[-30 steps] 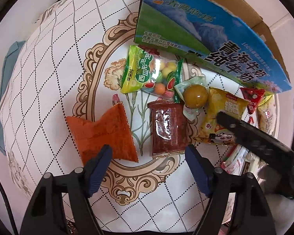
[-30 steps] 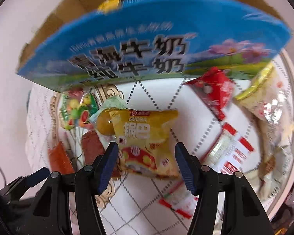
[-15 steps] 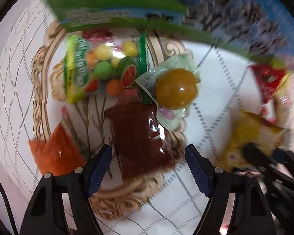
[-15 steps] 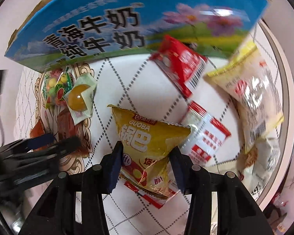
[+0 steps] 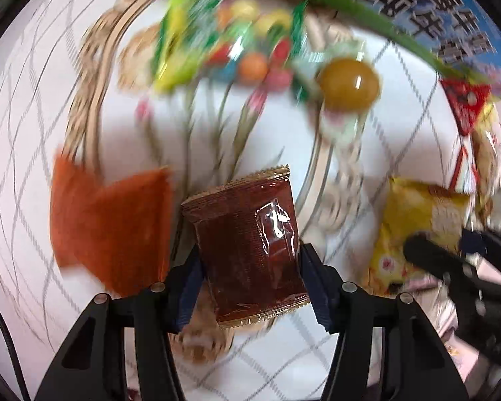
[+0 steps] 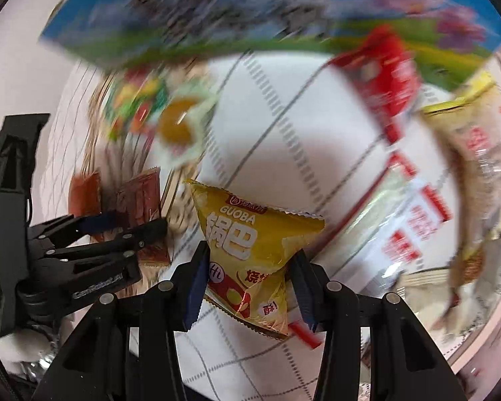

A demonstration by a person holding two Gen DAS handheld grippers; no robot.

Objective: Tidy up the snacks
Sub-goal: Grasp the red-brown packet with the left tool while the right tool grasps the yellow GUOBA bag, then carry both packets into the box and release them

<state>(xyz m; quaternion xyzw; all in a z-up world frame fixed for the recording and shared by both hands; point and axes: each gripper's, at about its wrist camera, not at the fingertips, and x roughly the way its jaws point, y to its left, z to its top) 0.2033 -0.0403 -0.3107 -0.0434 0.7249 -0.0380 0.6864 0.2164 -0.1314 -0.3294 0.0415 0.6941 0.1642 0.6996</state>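
Observation:
My left gripper [image 5: 250, 277] is shut on a dark brown snack packet [image 5: 250, 244] and holds it above the patterned cloth. My right gripper [image 6: 250, 284] is shut on a yellow Guoba snack bag [image 6: 250, 250], lifted off the cloth. The left gripper [image 6: 123, 230] with the brown packet [image 6: 140, 200] shows at the left of the right wrist view. The right gripper [image 5: 451, 254] on the yellow bag [image 5: 414, 227] shows at the right of the left wrist view. A blue milk carton box [image 6: 217, 10] stands at the back.
On the cloth lie an orange packet [image 5: 110, 227], a green fruit-candy bag [image 5: 223, 46], a wrapped yellow-brown ball [image 5: 349, 82], a red packet [image 6: 384, 77], a white-and-red packet [image 6: 414, 220] and a beige bag [image 6: 477, 173]. The table's rim [image 6: 484, 344] curves at the right.
Both grippers have closed on their packets and lifted them. The left gripper moved onto the brown packet and shut. The background is motion-blurred in both views.

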